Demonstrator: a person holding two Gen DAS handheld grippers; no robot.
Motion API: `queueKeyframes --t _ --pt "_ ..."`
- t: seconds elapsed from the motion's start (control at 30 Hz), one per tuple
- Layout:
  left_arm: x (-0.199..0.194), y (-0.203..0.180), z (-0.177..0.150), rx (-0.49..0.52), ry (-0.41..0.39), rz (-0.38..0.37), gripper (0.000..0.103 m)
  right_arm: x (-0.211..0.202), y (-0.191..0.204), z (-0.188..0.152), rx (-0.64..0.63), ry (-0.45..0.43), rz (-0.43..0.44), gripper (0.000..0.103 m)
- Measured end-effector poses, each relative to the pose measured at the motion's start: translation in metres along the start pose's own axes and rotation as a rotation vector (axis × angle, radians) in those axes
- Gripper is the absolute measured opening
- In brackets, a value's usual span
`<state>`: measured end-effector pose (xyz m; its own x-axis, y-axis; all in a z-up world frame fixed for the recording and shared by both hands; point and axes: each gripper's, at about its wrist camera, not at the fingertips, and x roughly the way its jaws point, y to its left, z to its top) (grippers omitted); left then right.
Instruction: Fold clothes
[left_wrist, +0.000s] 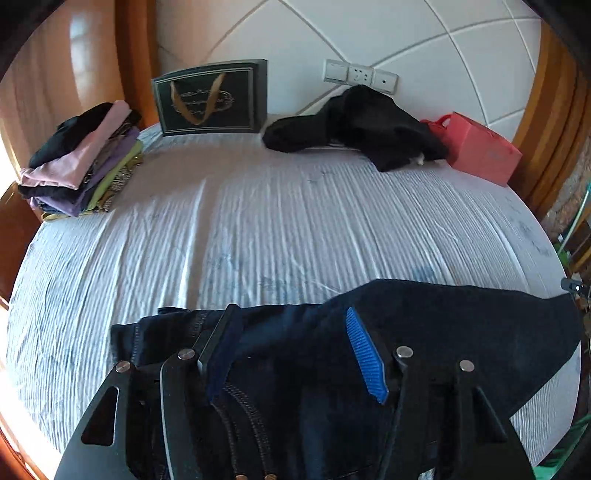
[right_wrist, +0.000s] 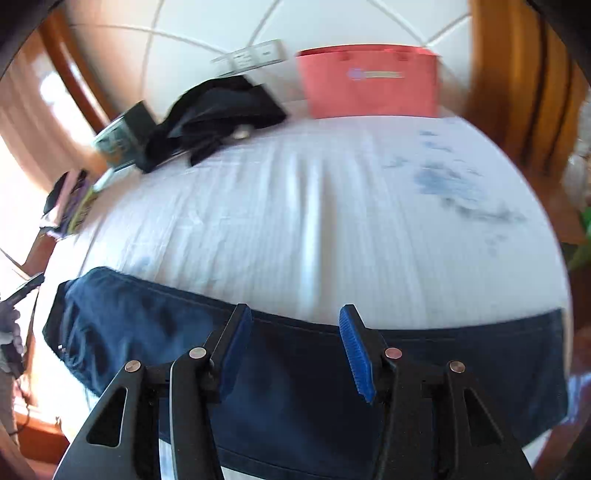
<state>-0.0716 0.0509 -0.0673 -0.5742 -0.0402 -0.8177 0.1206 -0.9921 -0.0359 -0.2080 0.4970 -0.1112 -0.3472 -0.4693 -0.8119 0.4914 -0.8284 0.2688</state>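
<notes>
Dark jeans lie flat along the near edge of the bed, right under both grippers. Left gripper and right gripper hang over them, fingers apart, gripping nothing. Farther back: folded pile, black garment, pink bag.

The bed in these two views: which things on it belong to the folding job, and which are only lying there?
Belong to the job:
- dark blue jeans, under both open tongs
- black garment, not yet folded
- stack of folded clothes

Only lying about:
- dark green gift bag
- red paper bag
- wall sockets
</notes>
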Motion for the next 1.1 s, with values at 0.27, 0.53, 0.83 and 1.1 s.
queueKeyframes --t 0.27,0.53,0.83,1.1 --pt "0.066 -0.036 -0.005 0.066 0.117 -0.007 0.06 0.11 0.177 0.006 -0.103 0.149 0.247 0.049" --pt "0.087 -0.017 -0.022 0.137 0.154 0.019 0.056 0.142 0.133 0.0 -0.036 0.229 0.05 0.013" --pt "0.033 0.074 -0.055 -0.022 0.203 0.09 0.058 0.047 0.011 -0.021 0.143 0.115 0.054 0.069" --pt "0.032 0.082 -0.088 -0.009 0.221 0.154 0.059 0.043 -0.015 -0.064 -0.055 0.249 -0.169 0.041"
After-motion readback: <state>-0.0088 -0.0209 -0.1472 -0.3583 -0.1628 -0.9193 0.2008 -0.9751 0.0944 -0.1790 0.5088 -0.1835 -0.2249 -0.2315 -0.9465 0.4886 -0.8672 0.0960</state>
